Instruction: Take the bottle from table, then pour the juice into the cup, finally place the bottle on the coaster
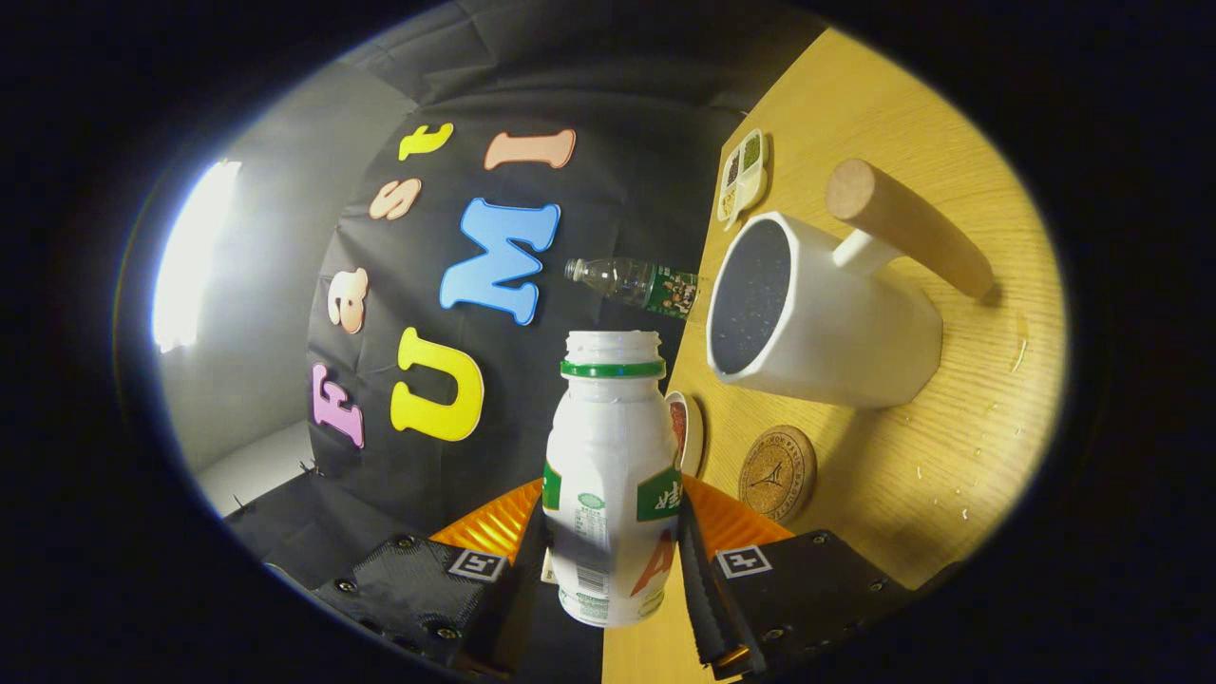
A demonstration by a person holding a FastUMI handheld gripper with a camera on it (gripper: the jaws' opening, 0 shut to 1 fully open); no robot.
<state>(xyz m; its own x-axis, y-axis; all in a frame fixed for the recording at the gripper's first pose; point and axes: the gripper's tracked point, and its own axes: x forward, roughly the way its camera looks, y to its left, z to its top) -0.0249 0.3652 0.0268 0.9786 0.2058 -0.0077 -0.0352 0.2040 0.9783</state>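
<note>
Gripper view, rolled sideways so the counter stands like a wall: the tool is clamped on the white bottle, both fingers pressing its lower body, its open mouth pointing ahead. Just right of the bottle a small dish shows, then the round cork coaster. Beyond that sits the white cup with its wooden handle.

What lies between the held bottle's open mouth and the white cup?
Nothing: in the gripper view the hand-held gripper is shut on the bottle, and bare wooden table separates its mouth from the white cup. The cork coaster sits nearer the fingers.
</note>
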